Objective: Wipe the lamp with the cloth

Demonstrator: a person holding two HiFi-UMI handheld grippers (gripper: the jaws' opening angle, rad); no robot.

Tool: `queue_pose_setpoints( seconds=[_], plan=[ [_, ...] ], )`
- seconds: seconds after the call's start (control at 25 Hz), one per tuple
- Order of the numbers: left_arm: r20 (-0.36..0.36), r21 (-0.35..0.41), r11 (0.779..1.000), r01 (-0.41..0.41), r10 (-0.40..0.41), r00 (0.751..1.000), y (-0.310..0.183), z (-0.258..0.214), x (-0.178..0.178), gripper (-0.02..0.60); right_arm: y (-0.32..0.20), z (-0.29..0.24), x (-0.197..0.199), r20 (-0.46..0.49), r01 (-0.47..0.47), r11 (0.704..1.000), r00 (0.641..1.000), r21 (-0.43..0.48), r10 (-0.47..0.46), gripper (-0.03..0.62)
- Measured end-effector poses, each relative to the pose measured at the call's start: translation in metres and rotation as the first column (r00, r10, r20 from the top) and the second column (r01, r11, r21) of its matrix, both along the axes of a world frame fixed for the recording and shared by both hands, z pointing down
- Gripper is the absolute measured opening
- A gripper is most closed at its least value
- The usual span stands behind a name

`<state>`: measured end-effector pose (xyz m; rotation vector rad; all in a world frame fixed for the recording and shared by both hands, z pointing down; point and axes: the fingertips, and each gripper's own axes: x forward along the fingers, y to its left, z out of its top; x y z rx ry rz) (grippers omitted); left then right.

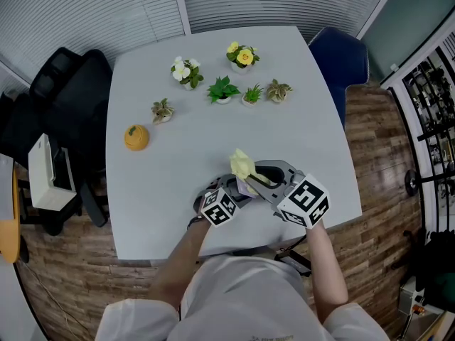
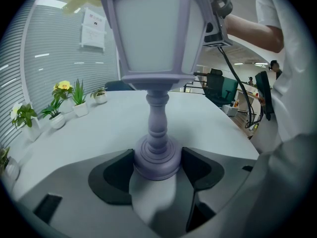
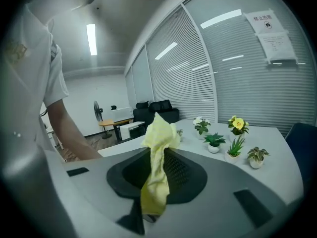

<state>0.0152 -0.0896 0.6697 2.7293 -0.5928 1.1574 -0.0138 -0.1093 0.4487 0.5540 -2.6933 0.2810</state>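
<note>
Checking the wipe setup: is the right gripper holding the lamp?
No, the right gripper pinches the yellow cloth; the left gripper clamps the lamp.

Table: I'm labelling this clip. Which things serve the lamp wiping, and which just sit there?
In use: lamp, clamped in the left gripper; yellow cloth, clamped in the right gripper.
Lying about: six potted plants, orange ornament.
</note>
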Motion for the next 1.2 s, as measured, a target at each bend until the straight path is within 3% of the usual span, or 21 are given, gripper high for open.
queue_pose_setpoints(
  seconds=[0.36, 0.64, 1.2],
  plan=[
    [0.0, 0.003, 1.0, -0.001, 0.001, 1.0, -0.001, 0.0, 0.001, 0.308, 0.011, 0.004, -0.005, -0.089, 0.063, 0.995, 0.994, 0.076, -0.056, 0.077],
    [0.0, 0.002, 1.0, 0.0, 0.0, 1.0, 0.0, -0.001, 0.0, 0.308, 0.025, -0.001, -0.008, -0.099, 0.121, 0.98, 0.989, 0.16, -0.106, 0.077],
    [-0.001, 0.002, 1.0, -0.001, 0.001, 1.0, 0.0, 0.0, 0.0, 0.308, 0.042, 0.005, 0.002, -0.056, 0.154, 0.973, 0.988, 0.17, -0.147, 0.077]
  ],
)
